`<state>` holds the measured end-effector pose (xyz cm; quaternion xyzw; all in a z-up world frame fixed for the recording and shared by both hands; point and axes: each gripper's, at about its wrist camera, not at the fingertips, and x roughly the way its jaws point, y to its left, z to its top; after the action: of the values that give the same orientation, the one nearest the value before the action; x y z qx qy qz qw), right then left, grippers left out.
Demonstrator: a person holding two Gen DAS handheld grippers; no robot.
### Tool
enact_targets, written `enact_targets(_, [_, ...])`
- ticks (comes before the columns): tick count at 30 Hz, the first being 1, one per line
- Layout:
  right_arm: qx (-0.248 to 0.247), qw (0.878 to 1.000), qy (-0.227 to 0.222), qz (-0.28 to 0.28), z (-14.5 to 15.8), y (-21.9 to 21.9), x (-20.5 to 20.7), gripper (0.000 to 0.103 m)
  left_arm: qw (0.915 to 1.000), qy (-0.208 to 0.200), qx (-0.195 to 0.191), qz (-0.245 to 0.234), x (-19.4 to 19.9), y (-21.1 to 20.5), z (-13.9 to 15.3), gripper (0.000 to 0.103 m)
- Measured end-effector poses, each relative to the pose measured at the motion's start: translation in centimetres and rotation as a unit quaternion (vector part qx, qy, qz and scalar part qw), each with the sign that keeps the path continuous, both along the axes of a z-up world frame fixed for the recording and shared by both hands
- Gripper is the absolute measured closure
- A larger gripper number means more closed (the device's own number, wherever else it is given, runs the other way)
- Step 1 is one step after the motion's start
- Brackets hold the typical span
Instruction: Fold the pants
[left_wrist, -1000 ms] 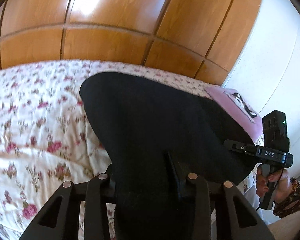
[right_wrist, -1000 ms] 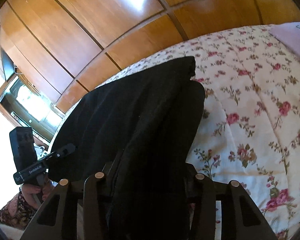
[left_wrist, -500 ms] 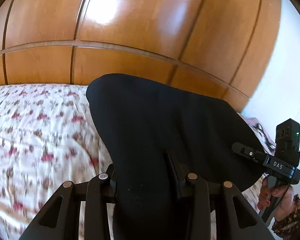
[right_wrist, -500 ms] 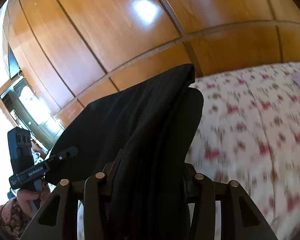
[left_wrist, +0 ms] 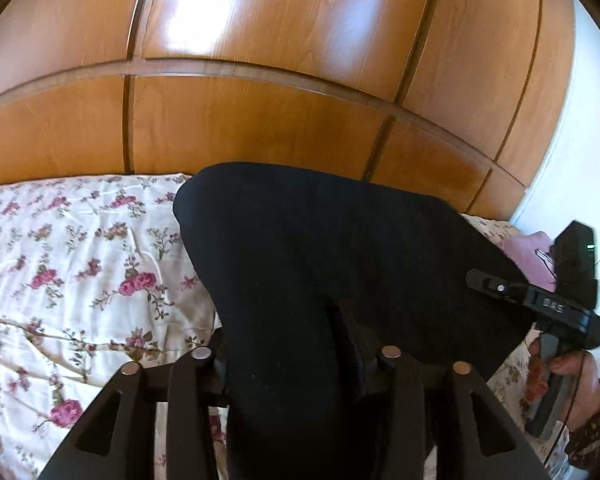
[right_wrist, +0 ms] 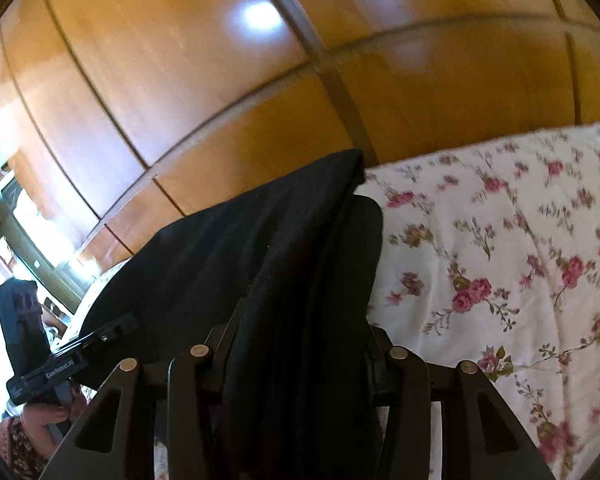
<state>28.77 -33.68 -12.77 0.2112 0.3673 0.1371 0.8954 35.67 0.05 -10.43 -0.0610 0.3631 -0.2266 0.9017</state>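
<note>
The black pants (left_wrist: 340, 264) hang stretched between the two grippers, lifted above the floral bedspread (left_wrist: 80, 264). The left gripper (left_wrist: 296, 344) is clamped on one edge of the cloth, the right gripper (right_wrist: 300, 332) on the other, each with fabric bunched between its fingers. Behind stands a wooden wardrobe (left_wrist: 260, 120); a pink pillow (left_wrist: 528, 256) lies at the bed's far side.

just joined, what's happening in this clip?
A person is folding black pants over a bed with a floral bedspread. Each hand holds a gripper, and both have their jaws shut on an edge of the fabric: the left gripper and the right gripper. The pants are held up between them, in front of a wooden wardrobe.
</note>
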Motion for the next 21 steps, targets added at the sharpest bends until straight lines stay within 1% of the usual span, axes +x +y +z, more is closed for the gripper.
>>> enact_targets(1, [0.01,1.0,0.008,-0.003,-0.9,-0.4,0.1,0.054,1.0,-0.009,0.001,-0.004,-0.2,0.2,-0.6,0.052])
enact_targets(2, [0.024,1.0,0.011,-0.007,-1.7,-0.8,0.1,0.05,0.9999,-0.009,-0.004,-0.003,-0.6,0.3,-0.7,0.048])
enact_targets(3, [0.044,0.999,0.015,-0.009,-2.4,-1.3,0.0,0.048,0.9999,-0.005,-0.015,-0.001,-0.8,0.6,-1.0,0.046])
enact_targets(5, [0.07,0.997,0.021,-0.011,-3.1,-2.0,-0.1,0.043,0.9994,0.009,-0.032,0.011,-0.5,1.4,-1.6,0.034])
enact_targets(7, [0.076,0.997,0.022,-0.012,-3.4,-2.1,-0.2,0.041,0.9986,0.021,-0.046,0.018,-0.3,2.1,-2.1,0.028])
enact_targets(8, [0.077,0.997,0.021,-0.011,-3.4,-2.1,-0.3,0.041,0.9983,0.024,-0.05,0.019,-0.3,2.3,-2.1,0.027])
enact_targets(10, [0.076,0.997,0.019,-0.012,-3.3,-2.1,-0.6,0.039,0.9985,0.021,-0.044,0.023,-0.6,2.3,-2.1,0.027])
enact_targets(12, [0.064,0.998,0.015,-0.018,-3.2,-1.9,-0.8,0.035,0.999,0.011,-0.03,0.032,-1.2,2.0,-1.8,0.027])
enact_targets(15, [0.033,0.999,0.004,-0.036,-2.6,-1.5,-1.5,0.027,0.9986,-0.006,-0.011,0.052,-2.9,1.7,-1.3,0.027])
enact_targets(17, [0.015,0.998,0.001,-0.053,-2.2,-1.3,-2.1,0.019,0.9976,-0.016,-0.001,0.067,-4.0,1.6,-1.1,0.027])
enact_targets(21, [-0.036,0.996,-0.012,-0.084,-1.1,-0.5,-3.8,0.017,0.9945,-0.037,0.022,0.095,-6.1,1.5,-0.6,0.027])
